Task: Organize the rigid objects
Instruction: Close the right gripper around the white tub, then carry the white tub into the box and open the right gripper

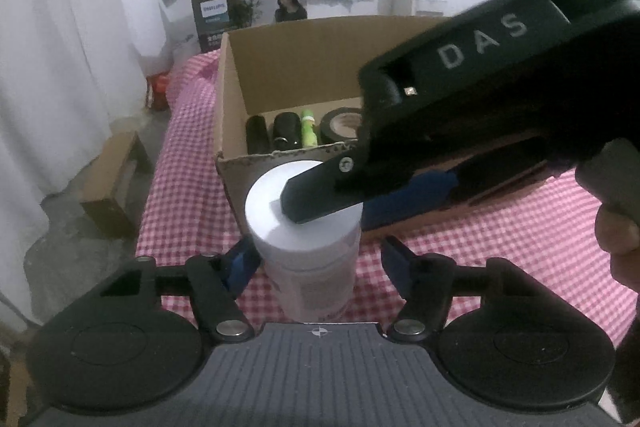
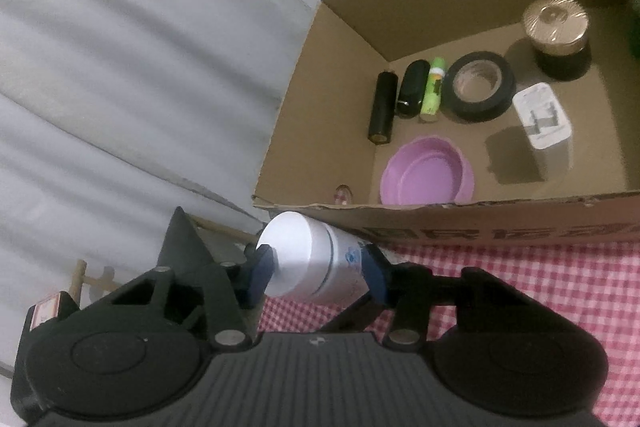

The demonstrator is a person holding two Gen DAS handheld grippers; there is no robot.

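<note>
Cylindrical white plastic jar (image 2: 316, 259) sits clamped in right gripper (image 2: 318, 273); left gripper (image 1: 316, 259) straddles it, pads apart.

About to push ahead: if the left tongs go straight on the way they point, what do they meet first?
The white-capped bottle standing between their fingers, with the right tongs already at its cap. Behind it comes the near wall of the cardboard box, though how far behind is unclear.

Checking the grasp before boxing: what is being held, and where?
The right gripper pinches the white-capped bottle at its cap end; the left gripper only straddles its body, open.
</note>
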